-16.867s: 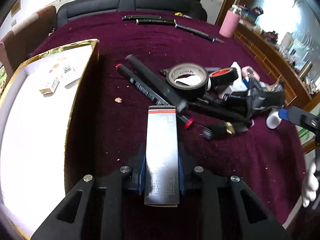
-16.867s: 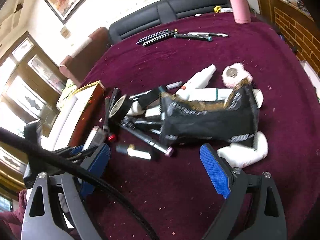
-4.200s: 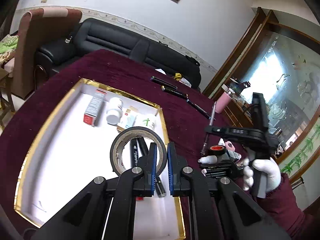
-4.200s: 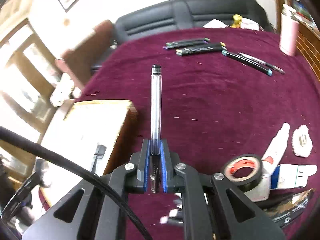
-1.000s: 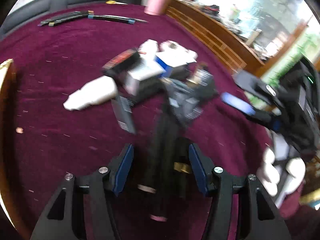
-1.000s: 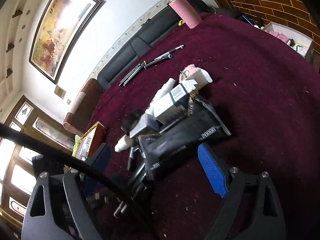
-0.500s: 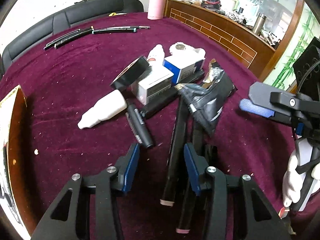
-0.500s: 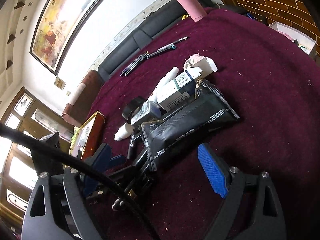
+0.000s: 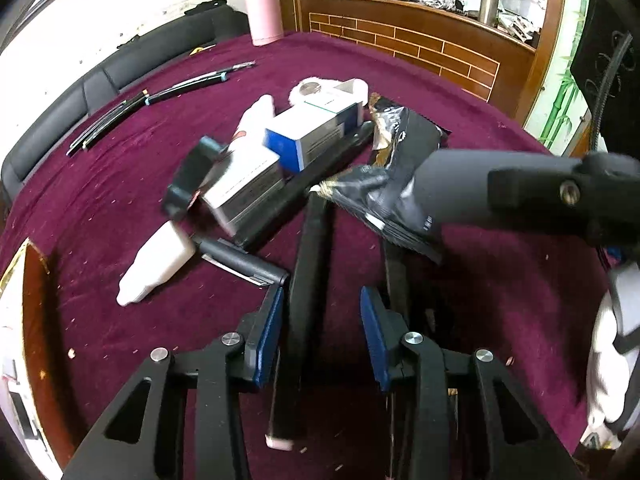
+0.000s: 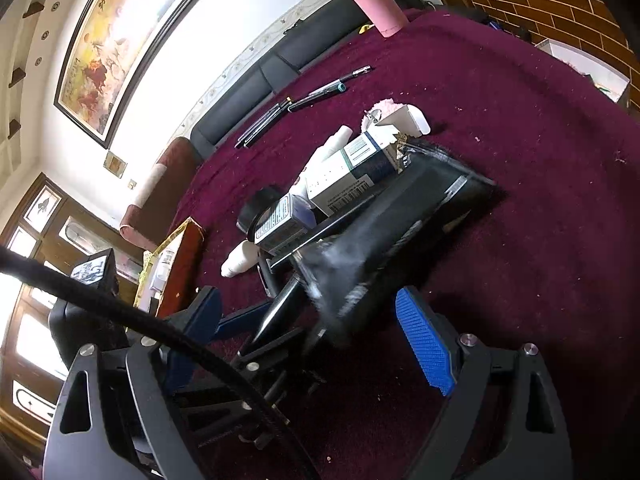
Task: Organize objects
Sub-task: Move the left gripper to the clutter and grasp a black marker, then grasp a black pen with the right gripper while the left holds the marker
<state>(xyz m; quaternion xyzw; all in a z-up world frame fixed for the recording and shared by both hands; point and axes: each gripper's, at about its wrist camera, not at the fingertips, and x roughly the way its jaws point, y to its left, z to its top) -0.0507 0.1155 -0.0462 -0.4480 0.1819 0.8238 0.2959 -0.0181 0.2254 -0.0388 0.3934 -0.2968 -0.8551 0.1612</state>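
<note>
My left gripper [image 9: 322, 308] points down over a long black pen [image 9: 308, 248] with a pale end. The pen lies between the blue pads, against the left one and clear of the right. The jaws are closing. A second black stick [image 9: 396, 276] lies just outside the right finger. Ahead is the pile: a black foil pouch [image 9: 404, 148], a blue-and-white box [image 9: 316, 136], a silver box [image 9: 244, 188], a black tape roll [image 9: 188, 184], a white bottle [image 9: 156, 264] and a black marker [image 9: 240, 262]. My right gripper [image 10: 316, 328] stands open before the blurred pouch [image 10: 400, 232], holding nothing.
A gold-rimmed tray [image 9: 32, 280] sits at the left edge of the maroon table. Several pens [image 9: 180, 88] and a pink flask [image 9: 262, 14] stand at the far side. A white-gloved hand [image 9: 616, 360] holds the right gripper's grey body [image 9: 480, 196] close on the right.
My left gripper has moved in over the black pen and rolled, and its jaws have narrowed around it. The pouch now looks blurred in the right wrist view. The right gripper has kept still.
</note>
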